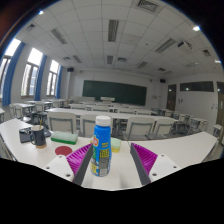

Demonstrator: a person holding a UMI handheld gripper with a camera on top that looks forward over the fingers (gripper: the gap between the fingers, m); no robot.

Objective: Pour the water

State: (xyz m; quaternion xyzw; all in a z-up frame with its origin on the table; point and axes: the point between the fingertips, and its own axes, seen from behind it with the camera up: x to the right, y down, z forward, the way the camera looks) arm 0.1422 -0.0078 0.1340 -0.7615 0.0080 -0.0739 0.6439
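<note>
While held between the pink pads, a blue-capped water bottle (102,146) upright at twelve o'clock from the gripper (102,163), fingers narrowed onto its sides. Green cup (115,144) just behind at one o'clock, black mug (39,135) at ten. Likely risk: slipping or spilling if tilted too fast.

A classroom: rows of pale desks (120,122) and chairs fill the middle distance. At twelve o'clock a dark chalkboard (113,91) spans the far wall. Windows (30,72) at nine o'clock; ceiling lights (113,30) overhead.
</note>
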